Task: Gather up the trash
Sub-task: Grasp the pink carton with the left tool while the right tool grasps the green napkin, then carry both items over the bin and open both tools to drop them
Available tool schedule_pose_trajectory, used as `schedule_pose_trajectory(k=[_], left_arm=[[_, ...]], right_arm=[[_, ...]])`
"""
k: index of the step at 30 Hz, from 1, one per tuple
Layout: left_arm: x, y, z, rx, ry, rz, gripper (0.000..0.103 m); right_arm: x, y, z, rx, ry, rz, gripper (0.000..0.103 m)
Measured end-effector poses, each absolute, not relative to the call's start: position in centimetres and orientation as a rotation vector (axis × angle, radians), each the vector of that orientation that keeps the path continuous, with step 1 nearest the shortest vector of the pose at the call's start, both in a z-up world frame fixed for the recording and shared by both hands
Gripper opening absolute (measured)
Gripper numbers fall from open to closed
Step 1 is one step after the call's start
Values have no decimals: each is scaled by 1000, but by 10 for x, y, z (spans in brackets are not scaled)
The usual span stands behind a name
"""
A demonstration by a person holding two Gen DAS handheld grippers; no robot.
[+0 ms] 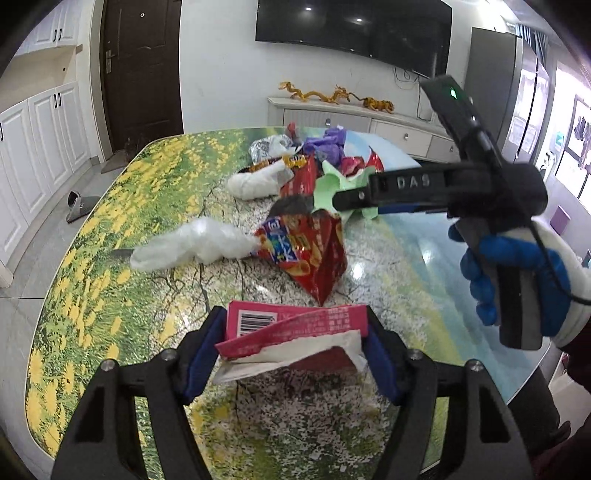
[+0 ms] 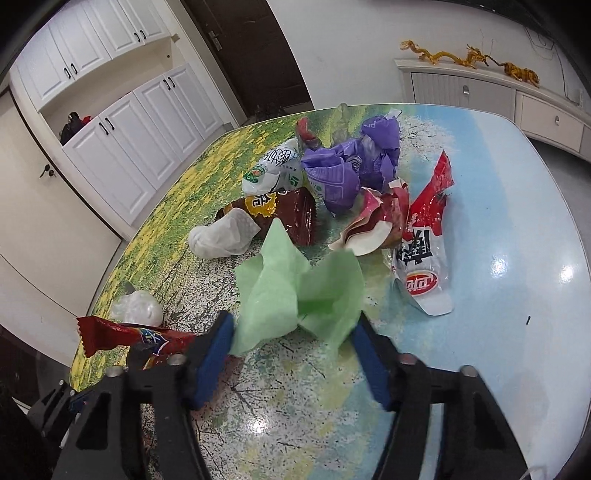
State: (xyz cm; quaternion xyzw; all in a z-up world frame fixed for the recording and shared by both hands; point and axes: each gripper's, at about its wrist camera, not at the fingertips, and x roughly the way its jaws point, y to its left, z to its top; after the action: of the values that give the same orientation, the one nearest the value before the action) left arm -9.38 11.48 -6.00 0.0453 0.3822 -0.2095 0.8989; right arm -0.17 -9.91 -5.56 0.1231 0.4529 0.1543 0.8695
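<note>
So the left tool (image 1: 295,332) is angling down at the tabletop (image 1: 110,229) with its blue pads squeezing a torn pink packet (image 1: 295,321), barcode side up, white liner spilling out the near end. Jaws are sitting about halfway, closed onto that packet

The left view is also catching the person's right hand (image 1: 517,280) in a blue and white glove at 3 o'clock, gripping the handle of the right tool (image 1: 343,201), which is reaching in sideways toward 9 o'clock and poking into a green paper (image 1: 332,184)

The right view is looking down its own fingers: the right tool (image 2: 291,332) is sitting partly closed around the green paper (image 2: 295,288), both pads touching the crumpled edges, paper bunching up between them

Only the left view is showing the TV (image 1: 354,26) on the wall and the slipper (image 1: 79,205) on the floor at 9 o'clock. Only the right view is showing the red and white chip bag (image 2: 424,258) at 3 o'clock and the purple bag (image 2: 351,162) clearly at 12. The red snack bag (image 1: 310,254) and the white tissue wad (image 1: 192,247) are lying mid tabletop in the left view, but squeezed down at 8 o'clock in the right one
</note>
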Motion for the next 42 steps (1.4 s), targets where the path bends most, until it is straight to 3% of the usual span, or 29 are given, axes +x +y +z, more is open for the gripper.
schedule_pose_trajectory(k=[10, 11, 12, 33, 42], left_arm=[[-100, 117, -52, 80, 789, -400, 69], [-101, 117, -51, 79, 789, -399, 69], [-101, 117, -50, 77, 789, -398, 69], [-105, 99, -22, 75, 753, -414, 69], [-95, 58, -2, 91, 726, -530, 69]], right_arm=[[-11, -118, -57, 305, 926, 334, 35], [-12, -119, -57, 306, 923, 336, 19], [-14, -121, -58, 307, 922, 338, 16], [-58, -163, -35, 411, 831, 379, 13], [-82, -207, -26, 435, 768, 256, 13]])
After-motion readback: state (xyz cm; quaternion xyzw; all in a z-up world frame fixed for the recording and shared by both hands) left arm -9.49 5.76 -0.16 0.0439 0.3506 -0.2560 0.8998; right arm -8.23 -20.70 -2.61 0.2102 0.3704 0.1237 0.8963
